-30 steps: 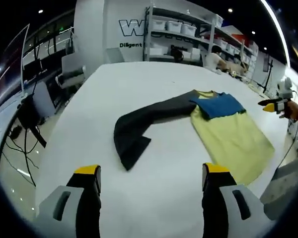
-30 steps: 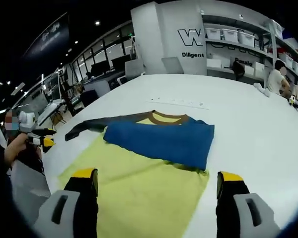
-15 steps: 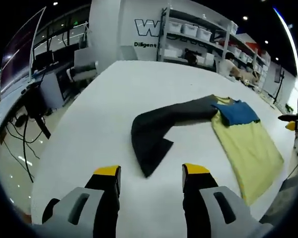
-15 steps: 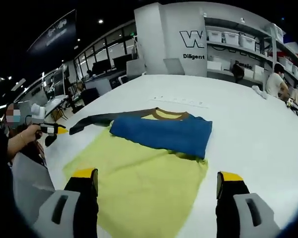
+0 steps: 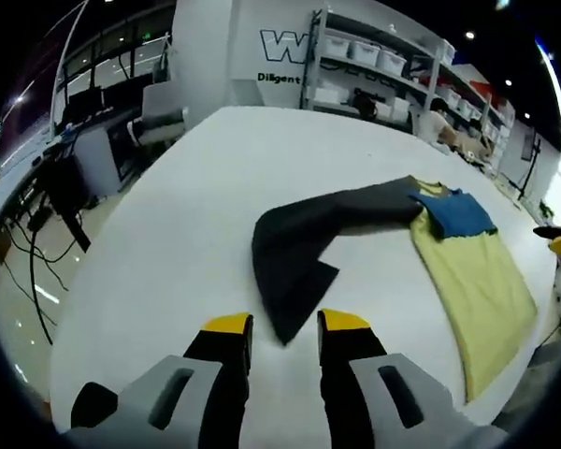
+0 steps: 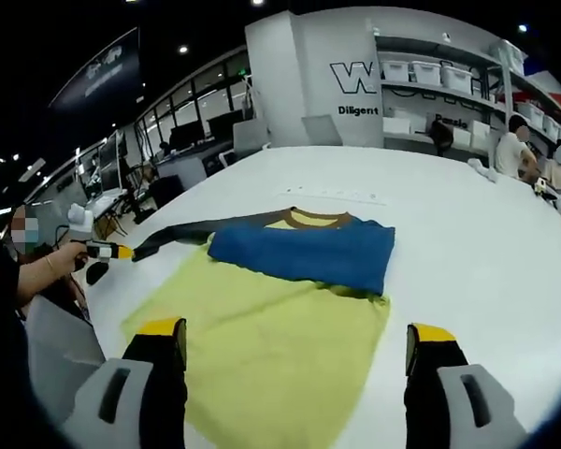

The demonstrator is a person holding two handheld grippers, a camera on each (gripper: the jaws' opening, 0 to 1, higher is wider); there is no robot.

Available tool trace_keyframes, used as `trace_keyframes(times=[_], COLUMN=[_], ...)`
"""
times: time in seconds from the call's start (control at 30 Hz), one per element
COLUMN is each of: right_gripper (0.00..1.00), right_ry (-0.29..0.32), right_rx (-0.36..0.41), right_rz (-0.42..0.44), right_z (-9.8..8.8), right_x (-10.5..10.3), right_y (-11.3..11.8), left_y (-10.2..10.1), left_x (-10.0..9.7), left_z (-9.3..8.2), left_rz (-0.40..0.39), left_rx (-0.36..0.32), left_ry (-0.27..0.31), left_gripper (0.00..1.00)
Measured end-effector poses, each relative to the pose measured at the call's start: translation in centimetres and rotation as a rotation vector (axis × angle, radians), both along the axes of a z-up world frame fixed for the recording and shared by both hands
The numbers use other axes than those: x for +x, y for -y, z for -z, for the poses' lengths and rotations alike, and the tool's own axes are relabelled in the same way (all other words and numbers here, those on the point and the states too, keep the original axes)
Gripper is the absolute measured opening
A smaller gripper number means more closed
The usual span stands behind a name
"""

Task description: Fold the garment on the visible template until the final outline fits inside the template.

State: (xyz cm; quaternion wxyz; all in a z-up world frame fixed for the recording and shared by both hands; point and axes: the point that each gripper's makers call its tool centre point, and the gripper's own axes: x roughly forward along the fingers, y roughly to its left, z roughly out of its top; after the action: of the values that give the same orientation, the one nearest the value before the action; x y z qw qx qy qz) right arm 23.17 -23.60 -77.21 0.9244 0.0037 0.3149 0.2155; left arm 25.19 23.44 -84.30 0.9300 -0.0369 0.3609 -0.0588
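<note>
Garment (image 5: 393, 234) lies flat; left tool (image 5: 283, 327) hovers by its dark sleeve (image 5: 294, 253).

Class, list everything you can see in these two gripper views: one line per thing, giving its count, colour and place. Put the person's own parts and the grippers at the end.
Garment: one, yellow body with a brown collar, lying flat on the table.
Blue sleeve: one, folded across the chest below the collar.
Dark sleeve: one, charcoal, stretched out and bent on the table beside the body.
Table: one, white, under the garment.
Shelving: white, with storage bins, behind the table.
Chairs and desks: grey, beside the table.
Hand: one, holding the left gripper.
Left gripper: yellow-tipped, jaws nearly closed at the dark sleeve's end.
Right gripper: yellow-tipped, jaws wide above the yellow body.
</note>
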Motion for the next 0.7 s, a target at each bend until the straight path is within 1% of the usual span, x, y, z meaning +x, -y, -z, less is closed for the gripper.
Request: trace_keyframes(times=[0.07,0.13,0.17,0.33,0.4,0.57,0.7], right_gripper=[0.96,0.96,0.96,0.96,0.96,0.95,0.96], right_ry=[0.005,0.006,0.004,0.008,0.007,0.006,0.004], right_rx=[0.007,0.006,0.004,0.000,-0.001,-0.006,-0.003], right_rz=[0.007,0.008,0.011,0.013,0.014,0.012,0.006], right_z=[-0.2,-0.2,-0.1,-0.2,-0.2,-0.1,-0.1], right_x=[0.0,0.0,0.0,0.1,0.1,0.1,0.0], right_y=[0.1,0.1,0.1,0.2,0.2,0.2,0.0], left_y=[-0.1,0.1,0.2,0.3,-0.1,-0.4,-1.1], left_x=[0.0,0.0,0.0,0.0,0.1,0.3,0.7], left_z=[0.4,0.8,0.8,1.5,1.5,1.4,0.7], left_rz=[-0.004,-0.011,-0.010,0.006,0.008,-0.001,-0.012], left_rx=[0.004,-0.014,-0.014,0.009,0.035,0.028,0.053], left_ry=[-0.016,-0.040,-0.040,-0.065,-0.060,-0.061,-0.039], left_gripper=[0.21,0.20,0.19,0.09,0.06,0.03,0.02])
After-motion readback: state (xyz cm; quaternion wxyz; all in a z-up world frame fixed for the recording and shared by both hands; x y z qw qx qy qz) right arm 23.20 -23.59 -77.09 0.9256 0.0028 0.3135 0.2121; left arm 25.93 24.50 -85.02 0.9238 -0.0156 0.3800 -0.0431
